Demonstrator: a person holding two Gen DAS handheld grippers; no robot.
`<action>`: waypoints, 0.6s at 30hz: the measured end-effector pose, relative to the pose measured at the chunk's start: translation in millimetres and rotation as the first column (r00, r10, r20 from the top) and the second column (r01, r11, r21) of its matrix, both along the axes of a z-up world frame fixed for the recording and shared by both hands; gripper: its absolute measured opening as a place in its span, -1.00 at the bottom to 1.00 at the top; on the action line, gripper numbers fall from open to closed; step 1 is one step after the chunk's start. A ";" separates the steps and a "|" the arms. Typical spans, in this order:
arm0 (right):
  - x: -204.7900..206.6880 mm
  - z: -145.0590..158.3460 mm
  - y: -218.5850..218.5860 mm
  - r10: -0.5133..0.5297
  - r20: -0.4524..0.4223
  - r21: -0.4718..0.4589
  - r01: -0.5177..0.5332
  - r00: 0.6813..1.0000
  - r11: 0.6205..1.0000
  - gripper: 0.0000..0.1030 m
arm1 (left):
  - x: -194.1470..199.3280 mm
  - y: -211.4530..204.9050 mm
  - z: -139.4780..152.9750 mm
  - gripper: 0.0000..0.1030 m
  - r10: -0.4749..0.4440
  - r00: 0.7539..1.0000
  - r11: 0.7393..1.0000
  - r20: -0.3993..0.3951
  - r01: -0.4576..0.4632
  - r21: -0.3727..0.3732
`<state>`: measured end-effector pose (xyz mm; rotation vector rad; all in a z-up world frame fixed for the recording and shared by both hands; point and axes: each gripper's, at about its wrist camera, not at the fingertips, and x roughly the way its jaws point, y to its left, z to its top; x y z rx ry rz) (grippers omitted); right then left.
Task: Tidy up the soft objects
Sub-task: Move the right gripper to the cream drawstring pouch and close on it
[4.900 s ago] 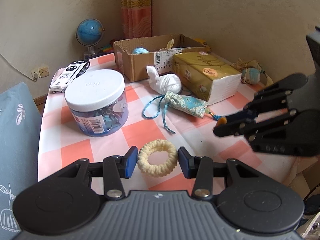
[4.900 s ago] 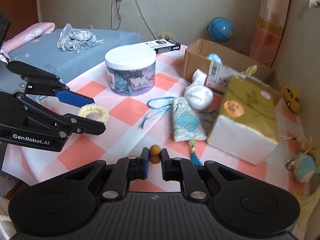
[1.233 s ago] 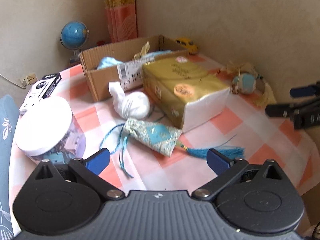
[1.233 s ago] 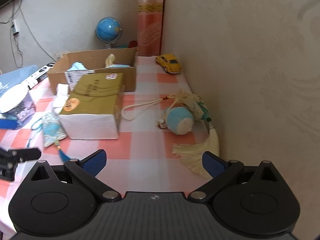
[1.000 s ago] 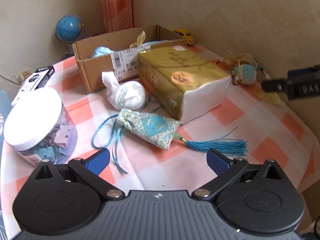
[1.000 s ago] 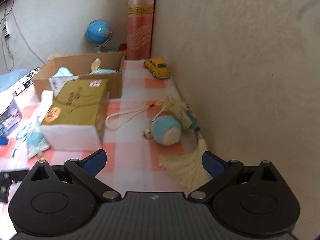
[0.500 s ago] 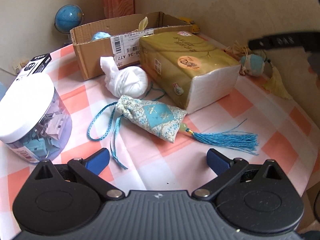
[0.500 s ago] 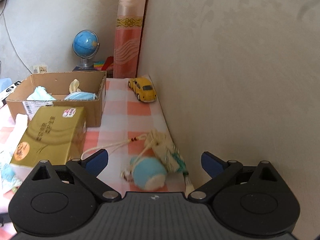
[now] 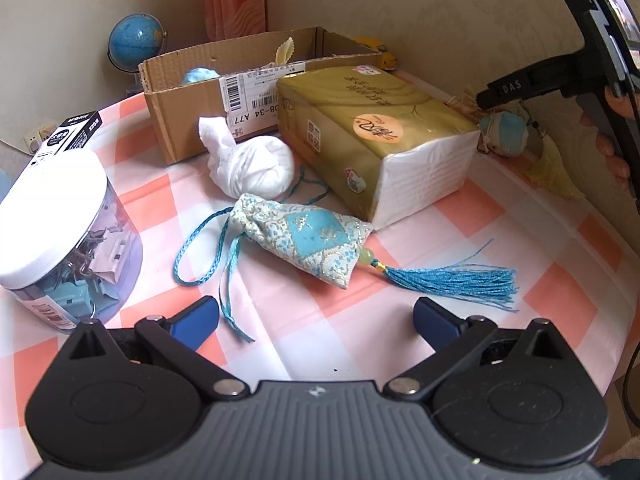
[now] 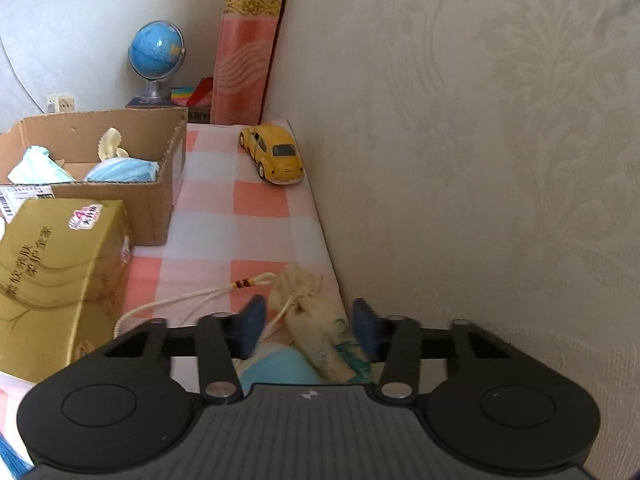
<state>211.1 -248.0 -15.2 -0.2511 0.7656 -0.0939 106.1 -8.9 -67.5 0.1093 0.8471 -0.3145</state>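
My right gripper (image 10: pixel 307 326) hangs low by the wall. Its jaws are closing around a cream drawstring sachet (image 10: pixel 308 312), with a gap still showing on each side of it. A light blue ball (image 10: pixel 276 368) lies just under the gripper, partly hidden. My left gripper (image 9: pixel 316 320) stands open with nothing in it, over the checked cloth near a blue patterned sachet (image 9: pixel 304 236) with a tassel. A white cloth bundle (image 9: pixel 252 164) lies behind that sachet. The cardboard box (image 9: pixel 192 120) holds blue and cream soft items.
A gold tissue pack (image 9: pixel 372 128) lies between the two grippers. A clear jar with a white lid (image 9: pixel 60 220) stands at the left. A yellow toy car (image 10: pixel 274 154) sits by the wall, and a globe (image 10: pixel 156 50) stands behind the box.
My right gripper moved forward and lower over the cream sachet, and its jaws narrowed from wide open. My left gripper stayed wide open and barely shifted.
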 end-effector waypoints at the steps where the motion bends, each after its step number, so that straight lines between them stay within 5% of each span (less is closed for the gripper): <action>1: -0.6 0.1 0.0 0.004 0.004 -0.005 -0.004 1.000 1.000 -0.28 | 0.0 0.0 0.0 0.99 0.000 1.000 1.000 0.000 0.000 0.000; 7: -6.1 3.2 1.9 0.026 0.017 -0.022 -0.025 1.000 0.999 -0.49 | 0.8 -0.3 0.1 0.99 0.000 1.000 1.000 -0.001 0.000 0.000; 18: -58.0 32.1 19.3 0.130 0.085 -0.028 -0.128 0.988 0.991 -0.52 | -0.8 1.1 0.6 0.99 -0.008 1.000 1.000 0.004 0.008 -0.001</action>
